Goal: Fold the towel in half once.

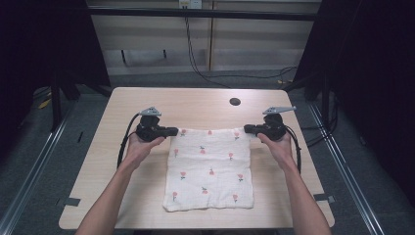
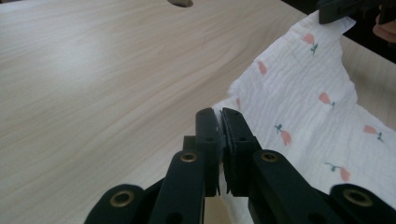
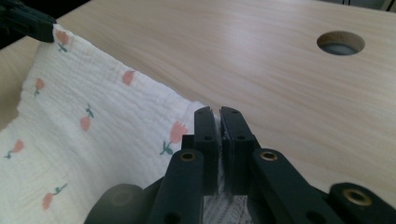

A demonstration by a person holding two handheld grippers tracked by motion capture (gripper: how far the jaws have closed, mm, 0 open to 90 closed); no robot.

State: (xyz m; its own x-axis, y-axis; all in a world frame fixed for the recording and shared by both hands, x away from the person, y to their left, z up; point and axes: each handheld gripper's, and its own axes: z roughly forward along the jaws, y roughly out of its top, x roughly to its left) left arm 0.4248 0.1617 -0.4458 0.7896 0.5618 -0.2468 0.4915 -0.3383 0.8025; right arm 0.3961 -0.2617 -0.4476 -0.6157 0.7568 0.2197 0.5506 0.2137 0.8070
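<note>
Cloth far corners pinched between both grippers' jaws.

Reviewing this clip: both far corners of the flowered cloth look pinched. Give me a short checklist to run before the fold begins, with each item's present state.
1. Left hand-held gripper shut on the cloth at its far left corner: ok.
2. Right hand-held gripper shut on the far right corner: ok.
3. Far edge stretched fairly straight between the two grips: ok.
4. Near edge lying flat on the table: ok.
5. Cloth clear of the round hole in the table: ok.
6. How much fabric sits inside each grip: cannot tell.
</note>
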